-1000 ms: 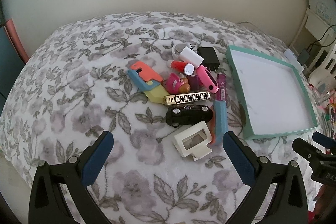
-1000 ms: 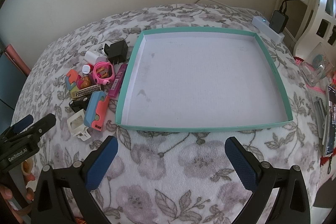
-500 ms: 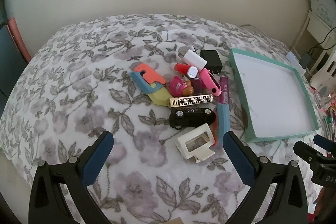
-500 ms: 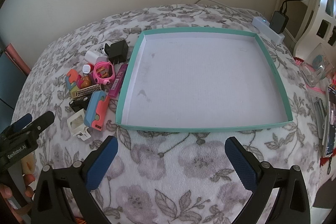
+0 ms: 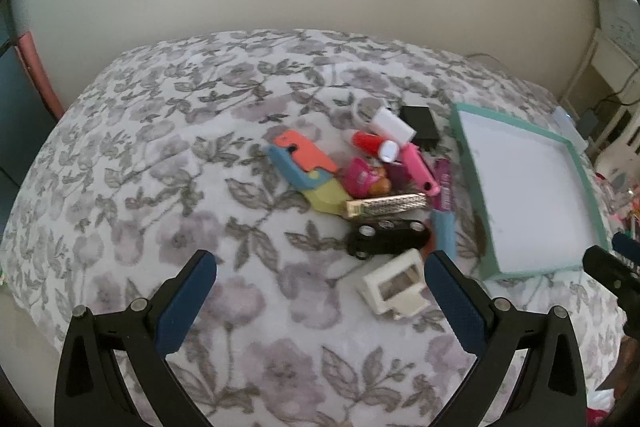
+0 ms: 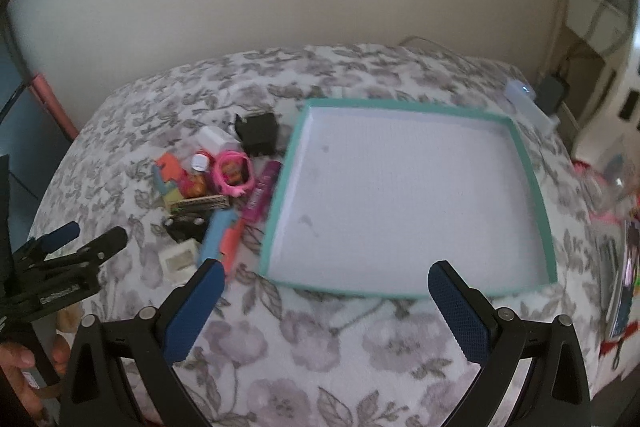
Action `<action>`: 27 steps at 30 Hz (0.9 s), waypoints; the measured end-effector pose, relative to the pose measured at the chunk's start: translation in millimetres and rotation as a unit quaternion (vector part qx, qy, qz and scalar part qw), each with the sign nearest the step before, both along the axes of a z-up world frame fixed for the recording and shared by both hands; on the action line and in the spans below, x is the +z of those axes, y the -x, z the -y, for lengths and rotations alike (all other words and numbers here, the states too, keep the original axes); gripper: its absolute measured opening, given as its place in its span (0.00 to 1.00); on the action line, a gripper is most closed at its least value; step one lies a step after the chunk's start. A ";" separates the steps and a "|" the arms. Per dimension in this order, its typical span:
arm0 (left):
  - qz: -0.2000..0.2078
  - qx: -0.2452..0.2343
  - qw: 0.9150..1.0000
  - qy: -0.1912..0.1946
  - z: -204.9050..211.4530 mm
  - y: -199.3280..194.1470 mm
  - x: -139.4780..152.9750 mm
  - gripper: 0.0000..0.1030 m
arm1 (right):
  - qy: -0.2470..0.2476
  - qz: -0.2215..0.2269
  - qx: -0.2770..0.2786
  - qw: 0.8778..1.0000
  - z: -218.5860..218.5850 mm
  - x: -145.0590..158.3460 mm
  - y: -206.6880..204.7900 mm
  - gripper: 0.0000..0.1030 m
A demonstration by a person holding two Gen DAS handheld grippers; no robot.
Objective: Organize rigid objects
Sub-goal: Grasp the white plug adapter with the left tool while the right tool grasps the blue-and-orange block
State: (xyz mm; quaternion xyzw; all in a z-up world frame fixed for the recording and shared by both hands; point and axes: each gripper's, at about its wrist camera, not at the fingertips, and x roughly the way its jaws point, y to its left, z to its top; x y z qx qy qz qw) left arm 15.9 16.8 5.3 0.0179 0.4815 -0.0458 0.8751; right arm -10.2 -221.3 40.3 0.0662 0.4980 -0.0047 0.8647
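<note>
A pile of small rigid objects lies on the floral bedspread: a black toy car (image 5: 386, 238), a cream plastic frame (image 5: 394, 283), a gold patterned bar (image 5: 385, 205), an orange and blue piece (image 5: 302, 157), a red tube (image 5: 374, 145), a pink case (image 5: 420, 169) and a black charger (image 5: 420, 121). An empty teal-rimmed tray (image 6: 534, 187) sits right of the pile. My left gripper (image 5: 320, 299) hovers open just short of the pile. My right gripper (image 6: 326, 311) hangs open in front of the tray's near edge. Nothing is held in either.
A white device (image 6: 528, 103) and a black plug (image 6: 552, 93) sit beyond the tray's far right corner. Clutter (image 6: 624, 267) lines the bed's right edge. A wall stands behind the bed. A hand (image 6: 20, 367) holds the left gripper's handle.
Both grippers have pulled back and tilted up, so the pile and tray sit lower and farther in both views. Both stay open.
</note>
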 end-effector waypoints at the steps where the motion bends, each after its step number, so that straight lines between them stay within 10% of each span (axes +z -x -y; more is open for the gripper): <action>1: -0.004 0.006 1.000 0.000 -2.8 -2.2 -0.5 1.00 | -0.003 -0.003 0.006 1.000 -5.0 0.4 -3.8 1.00; 27: -0.050 -0.075 0.992 -0.085 47.5 -5.3 -63.7 1.00 | -0.066 -0.077 0.013 0.995 -51.0 -58.1 -59.2 0.92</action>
